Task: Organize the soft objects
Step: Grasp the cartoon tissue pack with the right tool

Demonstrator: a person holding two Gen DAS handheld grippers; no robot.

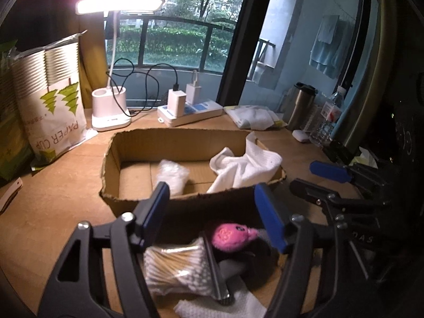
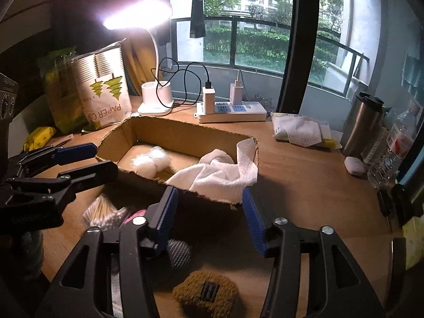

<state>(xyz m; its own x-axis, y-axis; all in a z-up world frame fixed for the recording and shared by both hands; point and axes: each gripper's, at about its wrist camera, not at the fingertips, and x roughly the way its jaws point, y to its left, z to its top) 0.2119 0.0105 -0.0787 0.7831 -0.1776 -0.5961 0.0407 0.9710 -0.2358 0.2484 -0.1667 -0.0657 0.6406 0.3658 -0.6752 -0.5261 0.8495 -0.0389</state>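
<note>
Grippers first: the left gripper point(image 1: 216, 212), black-framed with blue pads, stands with its jaws apart and nothing between the pads; the right gripper point(image 2: 209, 220), same build, is likewise parted and empty. No earlier view is available, so only this state is recorded.

Both hang just short of the near wall of the shallow brown cardboard box point(image 1: 111, 156), a position judged to suit a fresh pick-up.

Below the left gripper, outside the box, lie a pink plush toy point(image 1: 230, 235) and a clear bag of cotton swabs point(image 1: 175, 265).

Below the right gripper sit an olive knitted pad point(image 2: 206, 291) and a grey ribbed fabric piece point(image 2: 179, 254).

Inside the box, beyond both tools, rest a white towel point(image 1: 243, 167) draped over the far right corner and a bag of white cotton balls point(image 2: 151, 161); these appear already sorted.
</note>
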